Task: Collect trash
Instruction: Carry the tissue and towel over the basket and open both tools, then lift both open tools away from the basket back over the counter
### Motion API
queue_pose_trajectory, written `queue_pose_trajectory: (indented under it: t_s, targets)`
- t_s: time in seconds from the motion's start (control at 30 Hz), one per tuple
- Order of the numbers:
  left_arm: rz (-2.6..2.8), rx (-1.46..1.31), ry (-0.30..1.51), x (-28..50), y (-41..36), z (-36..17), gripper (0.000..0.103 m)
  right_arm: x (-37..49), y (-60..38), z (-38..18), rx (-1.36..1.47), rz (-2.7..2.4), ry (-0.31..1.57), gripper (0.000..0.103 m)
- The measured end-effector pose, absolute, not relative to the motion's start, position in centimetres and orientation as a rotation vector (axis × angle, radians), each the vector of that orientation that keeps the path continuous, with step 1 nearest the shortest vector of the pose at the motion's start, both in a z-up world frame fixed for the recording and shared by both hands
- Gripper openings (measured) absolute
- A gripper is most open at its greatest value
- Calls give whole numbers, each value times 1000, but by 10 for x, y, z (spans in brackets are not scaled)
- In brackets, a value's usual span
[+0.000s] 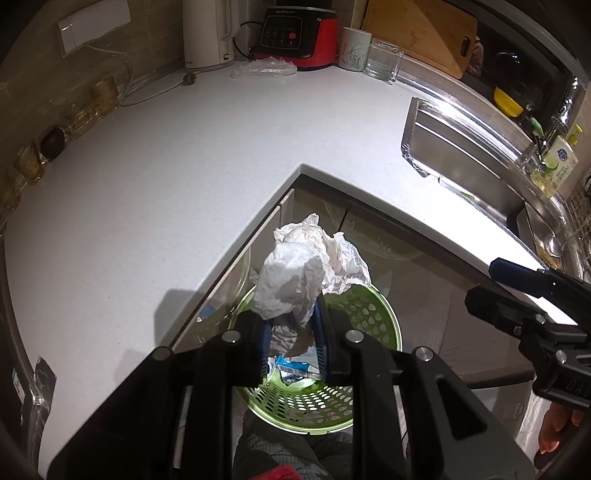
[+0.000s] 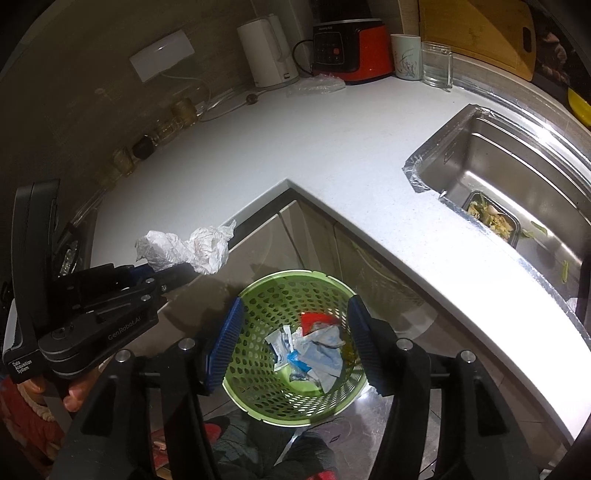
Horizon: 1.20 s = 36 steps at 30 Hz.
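My left gripper is shut on a crumpled wad of white paper, held in the air over the near edge of a green perforated basket on the floor. From the right wrist view the same paper sticks out of the left gripper beside the counter's corner. My right gripper stands open directly above the basket, nothing between its blue pads. Wrappers and a red scrap lie in the basket's bottom. In the left wrist view the right gripper shows at the right edge.
The white L-shaped counter wraps around the basket. A clear plastic wrapper lies at the back by a red appliance, kettle, mug and glass. The steel sink on the right holds a tray of food scraps. Jars line the left wall.
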<state>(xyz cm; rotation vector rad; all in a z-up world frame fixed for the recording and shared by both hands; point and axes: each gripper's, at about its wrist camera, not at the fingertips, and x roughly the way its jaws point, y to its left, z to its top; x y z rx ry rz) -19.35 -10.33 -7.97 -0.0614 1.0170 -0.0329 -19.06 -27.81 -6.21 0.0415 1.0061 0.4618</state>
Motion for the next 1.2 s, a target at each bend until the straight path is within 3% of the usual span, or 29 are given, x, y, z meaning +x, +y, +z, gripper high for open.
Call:
queue_pose_trajectory:
  t_s: [0.1, 0.17, 0.2, 0.23, 0.63, 0.83, 0.93, 1.2]
  targets:
    - [-67, -47, 1043, -195, -114, -87, 25, -187, -289, -60, 56, 433, 1002, 62]
    - [-90, -33, 1072, -195, -122, -92, 51, -185, -296, -61, 67, 416, 1002, 63]
    - [-86, -28, 1082, -195, -124, -95, 72, -184, -299, -61, 72, 407, 1003, 64]
    - [-76, -32, 1073, -196, -125, -95, 76, -183, -302, -61, 78, 400, 1003, 65]
    - [-7, -70, 1054, -184, -110, -86, 84, -175, -309, -58, 88, 378, 998, 72]
    - [22, -72, 1022, -174, -99, -75, 95, -165, -306, -52, 88, 367, 982, 91]
    - [33, -69, 1018, -168, -93, -71, 95, -159, -303, -48, 82, 361, 972, 100]
    - [80, -21, 993, -134, -68, -60, 95, -124, -285, -43, 48, 333, 963, 101]
